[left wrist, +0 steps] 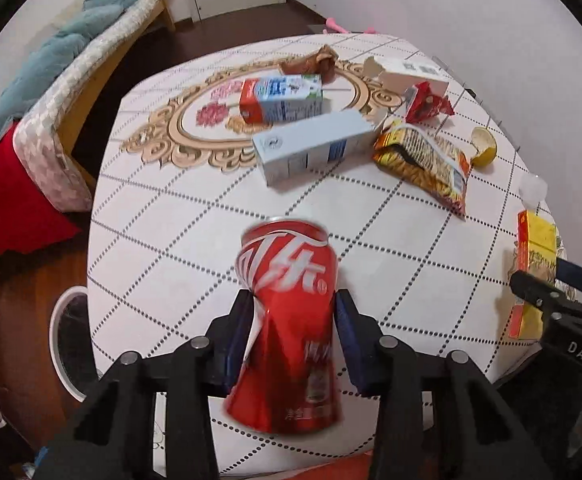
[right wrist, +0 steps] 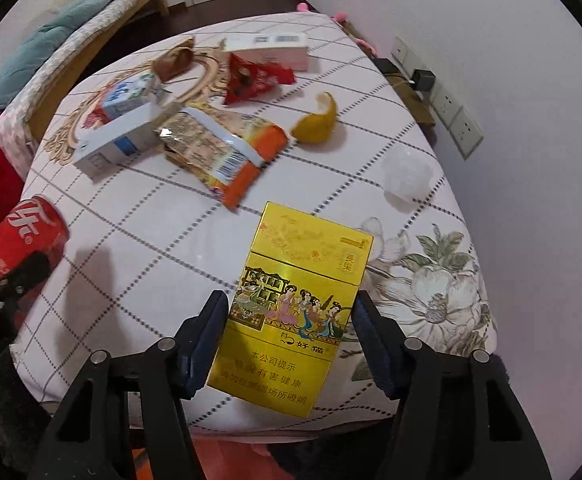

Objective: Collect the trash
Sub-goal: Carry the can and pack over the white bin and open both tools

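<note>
My left gripper is shut on a dented red cola can and holds it above the near edge of the white table. The can also shows in the right wrist view at the far left. My right gripper is shut on a yellow cigarette pack, held over the table's near edge. The pack also shows in the left wrist view at the right, with the right gripper on it.
On the table lie a milk carton, a long white box, a snack bag, a red wrapper, a fruit peel, a white carton, a brown wrapper and a crumpled tissue. A white-rimmed bin stands below left. A bed is further left.
</note>
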A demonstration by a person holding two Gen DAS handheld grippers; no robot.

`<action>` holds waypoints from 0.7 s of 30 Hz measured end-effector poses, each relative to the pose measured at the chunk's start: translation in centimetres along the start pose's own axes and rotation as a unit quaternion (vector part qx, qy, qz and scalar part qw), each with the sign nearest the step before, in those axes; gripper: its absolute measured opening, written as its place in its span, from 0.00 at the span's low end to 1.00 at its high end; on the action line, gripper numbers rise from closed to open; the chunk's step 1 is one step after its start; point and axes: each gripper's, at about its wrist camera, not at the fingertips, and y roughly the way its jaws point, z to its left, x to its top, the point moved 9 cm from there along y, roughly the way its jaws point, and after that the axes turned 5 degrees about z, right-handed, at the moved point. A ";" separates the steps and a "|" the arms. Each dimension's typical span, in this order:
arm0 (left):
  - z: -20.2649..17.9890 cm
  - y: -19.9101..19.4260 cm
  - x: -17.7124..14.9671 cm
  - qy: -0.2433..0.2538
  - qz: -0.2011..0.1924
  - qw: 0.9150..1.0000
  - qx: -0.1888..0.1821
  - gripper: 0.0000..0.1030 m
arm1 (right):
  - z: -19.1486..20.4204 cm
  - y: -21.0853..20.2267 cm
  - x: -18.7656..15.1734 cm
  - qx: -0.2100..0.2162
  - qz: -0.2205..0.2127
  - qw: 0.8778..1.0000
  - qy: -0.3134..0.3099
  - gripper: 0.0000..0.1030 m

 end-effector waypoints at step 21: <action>5.8 -11.6 1.6 -0.052 -0.128 0.990 0.032 0.34 | 6.3 -6.2 2.2 0.068 -0.056 0.995 -0.047 0.62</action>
